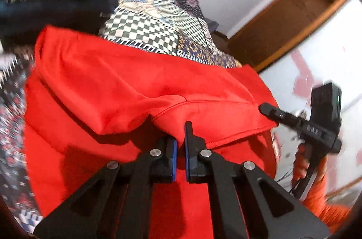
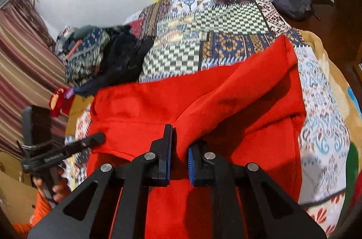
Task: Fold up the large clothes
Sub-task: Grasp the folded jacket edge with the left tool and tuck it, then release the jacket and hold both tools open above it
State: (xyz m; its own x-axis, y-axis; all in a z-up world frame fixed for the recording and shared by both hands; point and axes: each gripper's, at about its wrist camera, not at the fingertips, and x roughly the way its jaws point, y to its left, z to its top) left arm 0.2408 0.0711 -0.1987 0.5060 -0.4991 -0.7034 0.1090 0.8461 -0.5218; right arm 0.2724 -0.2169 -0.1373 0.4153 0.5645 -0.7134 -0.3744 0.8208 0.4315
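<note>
A large red garment (image 1: 113, 80) lies spread over the bed, with a fold of thick cloth bunched up in front of the fingers. In the left wrist view my left gripper (image 1: 180, 144) is shut on a pinch of that red cloth near the garment's front edge. The right wrist view shows the red garment (image 2: 226, 98) the same way, with my right gripper (image 2: 179, 148) shut on another fold that fills the gap between its blue pads. Each view catches the other gripper at the garment's side edge: the right gripper (image 1: 265, 109) and the left gripper (image 2: 99, 138), each held by a hand in an orange sleeve.
A patchwork bed cover (image 2: 226, 19) lies under the garment. A heap of dark and patterned clothes (image 2: 122, 53) sits at the far left of the bed. A striped curtain (image 2: 22, 58) hangs left, a backpack (image 2: 294, 3) lies on the floor, and a wooden door frame (image 1: 282, 19) stands beyond the bed.
</note>
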